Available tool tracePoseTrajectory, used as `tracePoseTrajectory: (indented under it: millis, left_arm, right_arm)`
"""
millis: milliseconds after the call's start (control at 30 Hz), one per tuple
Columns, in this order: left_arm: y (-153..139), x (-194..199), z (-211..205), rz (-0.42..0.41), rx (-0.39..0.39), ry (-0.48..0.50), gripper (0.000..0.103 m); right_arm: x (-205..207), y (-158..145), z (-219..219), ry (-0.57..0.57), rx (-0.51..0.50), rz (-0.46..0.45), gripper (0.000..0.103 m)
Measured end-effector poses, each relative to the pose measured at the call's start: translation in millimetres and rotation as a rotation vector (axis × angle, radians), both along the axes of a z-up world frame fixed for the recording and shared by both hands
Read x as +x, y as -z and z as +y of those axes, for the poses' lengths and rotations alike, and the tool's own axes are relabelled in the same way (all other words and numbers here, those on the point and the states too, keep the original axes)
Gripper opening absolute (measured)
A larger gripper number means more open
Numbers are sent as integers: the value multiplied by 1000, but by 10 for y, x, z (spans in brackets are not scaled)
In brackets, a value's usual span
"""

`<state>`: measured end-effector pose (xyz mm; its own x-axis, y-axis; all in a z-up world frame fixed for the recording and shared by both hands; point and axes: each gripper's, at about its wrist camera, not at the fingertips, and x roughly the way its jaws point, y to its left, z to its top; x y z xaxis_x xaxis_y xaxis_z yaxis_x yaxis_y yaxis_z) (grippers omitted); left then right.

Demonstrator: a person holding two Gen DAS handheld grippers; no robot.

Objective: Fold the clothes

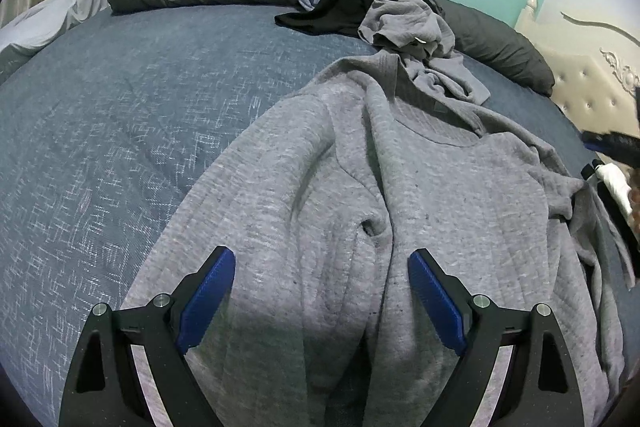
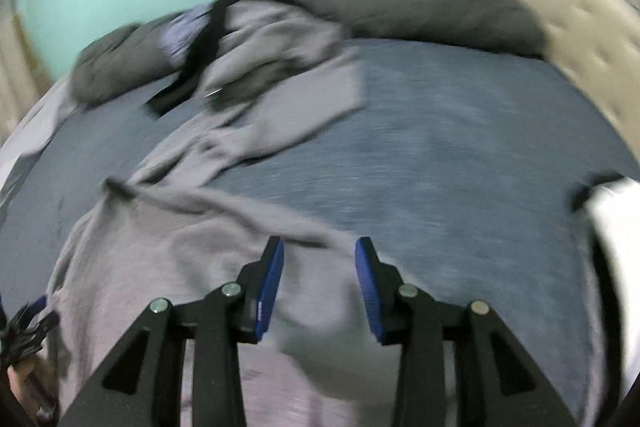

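My left gripper [image 1: 322, 259] has its jaws spread wide, holding nothing, poised over the grey sweatshirt [image 1: 400, 195], whose body and one sleeve run between the blue pads [image 1: 212, 291]. My right gripper [image 2: 319, 249] is parted too, less widely, empty, above the sweatshirt's edge [image 2: 168, 243] where it meets bare bedspread [image 2: 460, 163]. That view is blurred. The sweatshirt lies rumpled at the bed's near edge, collar toward the clothes pile [image 1: 408, 23] by the far edge.
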<state>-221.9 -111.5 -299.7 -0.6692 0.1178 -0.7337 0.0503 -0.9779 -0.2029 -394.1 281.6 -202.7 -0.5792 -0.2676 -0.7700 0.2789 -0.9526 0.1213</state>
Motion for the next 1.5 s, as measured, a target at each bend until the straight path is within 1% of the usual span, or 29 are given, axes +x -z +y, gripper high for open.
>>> tracePoseTrajectory:
  millis: [133,233,300,367,433,533,600,733,800,833,900,933,967,1033,1067,1133,1200,1267,1300,1367,1433,1467,1500]
  left_arm:
    - [26,-16,-7,-7,0,1,92]
    - [46,-28,-12,-13,-1,3,92]
    - [60,-35,-15,-16,-1,3,92]
    - [73,-43,-19,-20,-1,4,92]
    - [86,-51,-22,-23,-2,5,92]
    - [84,-50,-16,-24,-2,7,92]
    - [83,-50,-12,-25,-3,8,92]
    - [81,-49,-4,-25,-4,11,92]
    - [76,-45,-1,-24,-4,12,92]
    - [70,-44,0,-23,-4,12,92]
    - [68,-47,6,-23,-5,12,93]
    - [68,-48,9,-23,-5,13,93]
    - [71,-49,14,-24,-7,13,93]
    - [72,-48,20,-25,-7,13,93]
    - [69,-48,17,-24,-8,12,93]
    - [64,-48,10,-23,-9,12,93]
    - [70,-54,0,-25,-5,10,93]
    - [78,-59,-4,-28,-3,9,93]
    - [76,-59,-7,-27,-3,9,93]
    - [65,-57,-16,-23,-1,8,93]
    - [54,-53,-22,-20,0,6,93]
    - [52,-51,-25,-17,1,5,93]
    - [59,-49,-29,-17,0,3,93]
  right_arm:
    - [-226,158,-521,-91,18,-53,37]
    - [-319,277,-818,-149,31,-83,37]
    - [-414,358,-978,-180,41,-104,27]
    - [-466,423,-1109,-189,57,-112,27]
    - [-550,509,-1206,-177,79,-119,27]
    - [-642,659,-1227,-148,111,-165,27]
    - [-644,782,-1206,-143,132,-206,17]
    - [-541,959,-1130,-185,129,-281,13]
    - [-506,955,-1096,-206,119,-297,12]
    - [-496,925,-1088,-213,120,-290,12]
    - [-482,809,-1071,-223,107,-243,12]
    - [-489,722,-1059,-207,100,-200,12]
    - [-508,676,-1055,-187,98,-180,13]
    - [-559,604,-1089,-156,75,-157,21]
    - [-586,583,-1121,-147,62,-153,30]
    - [-638,639,-1265,-161,78,-183,32]
    - [-692,756,-1421,-171,147,-218,33]
    - [-754,851,-1472,-151,174,-241,33]
    - [-770,896,-1485,-140,180,-248,33]
    - [-749,881,-1490,-147,186,-229,33]
    - [-728,866,-1496,-155,191,-210,15]
    - [-717,858,-1498,-158,194,-200,9]
    - [-708,841,-1499,-161,195,-188,7]
